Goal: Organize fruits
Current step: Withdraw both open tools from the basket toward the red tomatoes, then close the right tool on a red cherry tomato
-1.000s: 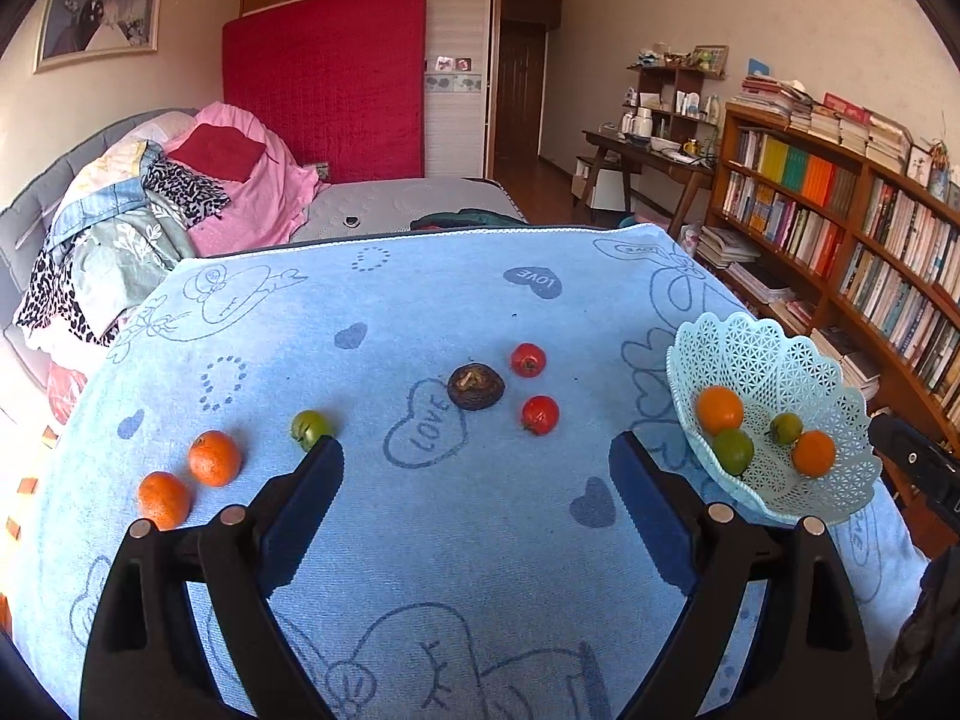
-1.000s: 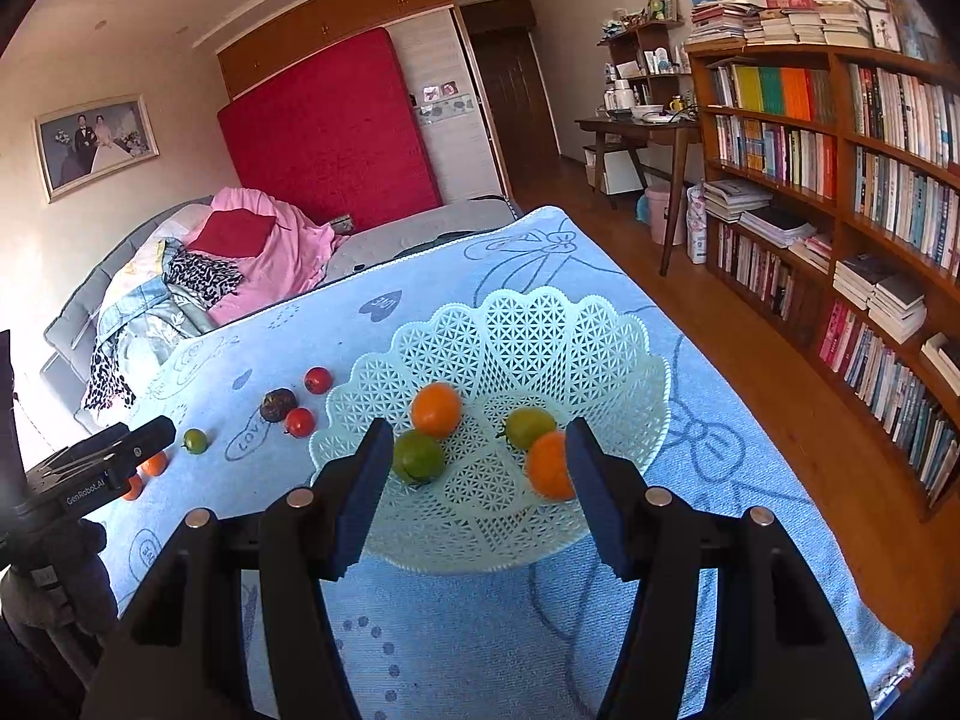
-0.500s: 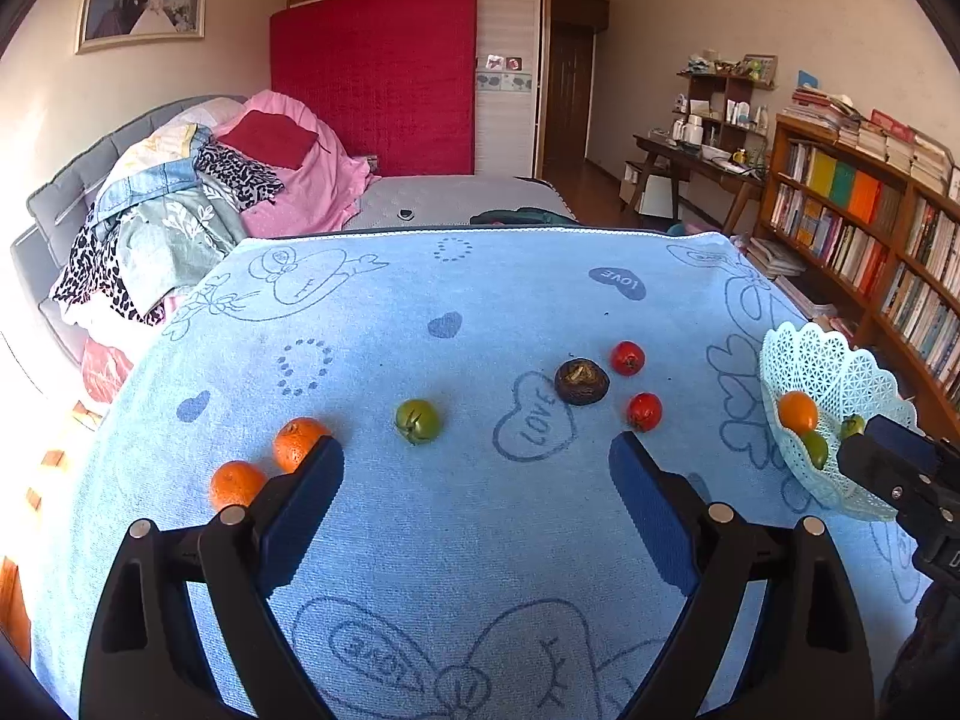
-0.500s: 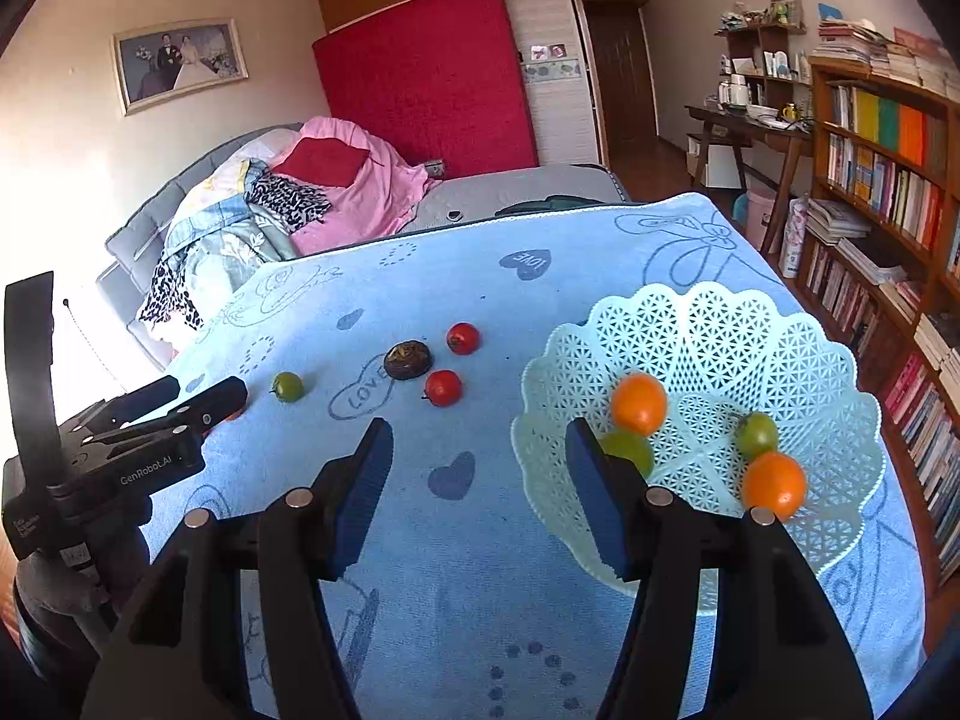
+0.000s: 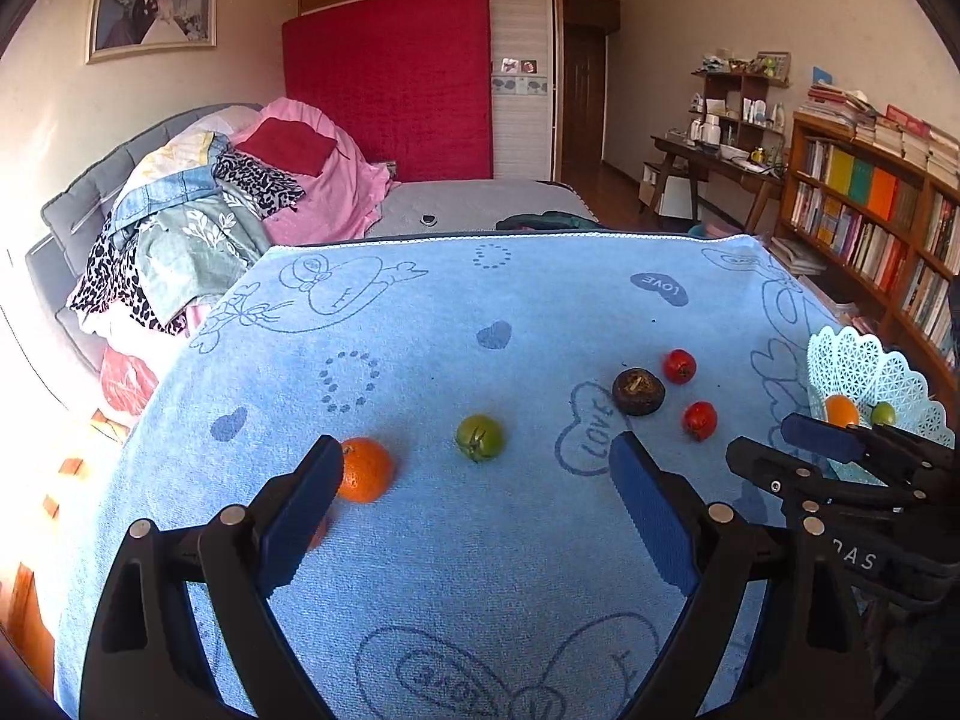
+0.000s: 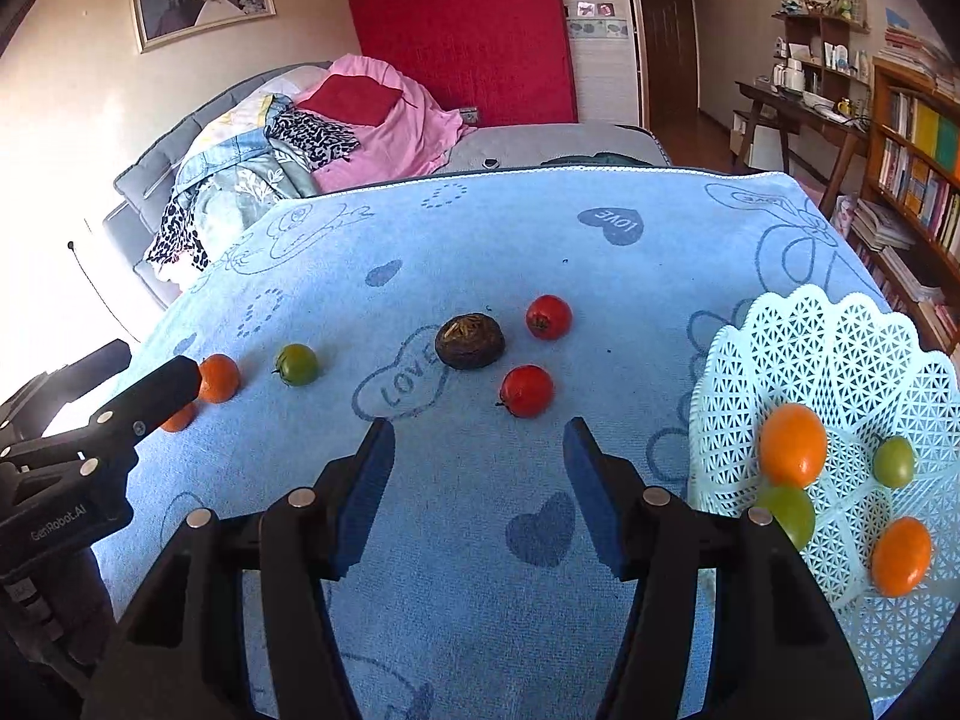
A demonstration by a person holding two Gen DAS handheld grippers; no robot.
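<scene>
Both hand-held grippers, right (image 6: 479,483) narrowing yet empty, left (image 5: 474,510) apart, have left our basket (image 6: 840,348) for the loose fruit, near red tomato (image 6: 527,390) likely next.

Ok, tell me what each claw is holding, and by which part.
Nothing is held: the left claw stands open and empty, and the right claw, closing, has nothing between its fingers.

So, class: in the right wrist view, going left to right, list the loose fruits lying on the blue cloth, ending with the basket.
Orange → green tomato → dark brown fruit → near red tomato → far red tomato → white lattice basket.
</scene>
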